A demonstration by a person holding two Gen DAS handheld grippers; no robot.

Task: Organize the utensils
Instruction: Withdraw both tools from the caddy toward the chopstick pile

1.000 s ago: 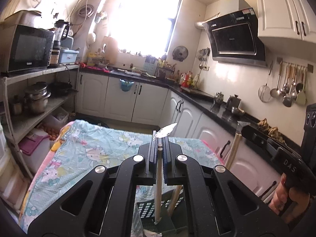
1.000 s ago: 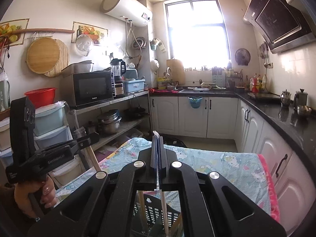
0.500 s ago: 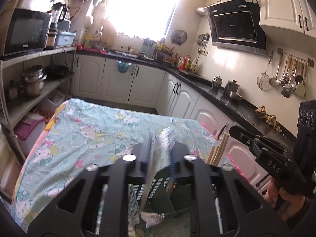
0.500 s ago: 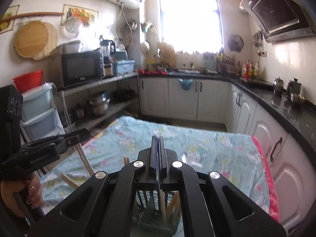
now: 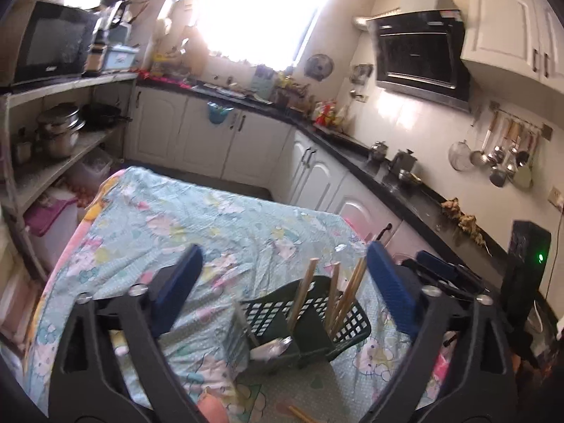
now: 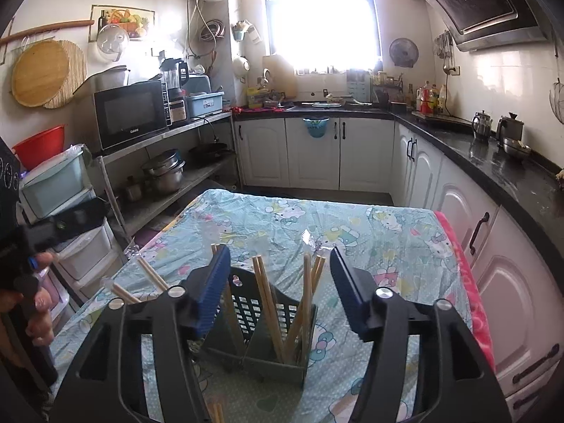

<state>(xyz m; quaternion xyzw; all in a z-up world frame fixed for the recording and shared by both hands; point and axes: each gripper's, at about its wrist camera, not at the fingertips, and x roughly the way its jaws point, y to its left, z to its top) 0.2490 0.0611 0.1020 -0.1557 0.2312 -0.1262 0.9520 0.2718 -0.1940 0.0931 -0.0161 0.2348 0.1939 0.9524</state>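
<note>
Above the dark slotted basket (image 5: 268, 308), on the cloth-covered surface (image 5: 218, 225): left gripper (image 5: 283, 248) with fingers just sprung wide apart, gripping nothing, only the basket and its chopsticks (image 5: 303, 292) seen through the gap. Much the same for the right gripper (image 6: 278, 250): fingers just parted, partly spread, pressing on nothing, chopstick tops standing loose between them.

Inside the basket: wooden chopsticks leaning at mixed angles in separate compartments, plus a pale utensil (image 5: 271, 347) lying low in a near compartment, kind hard to tell. Beside the basket, on its left in the right wrist view: loose chopsticks (image 6: 151, 278) not yet put away, and more just in front of it.

Likely trouble from here: snagging a spread finger on the leaning chopstick tops while pulling away, and so levering the light basket over. Also crowding of both grippers over one basket, inviting a knock between them. Risk too of rolling the loose chopsticks across the cloth by reaching in at a shallow angle.
</note>
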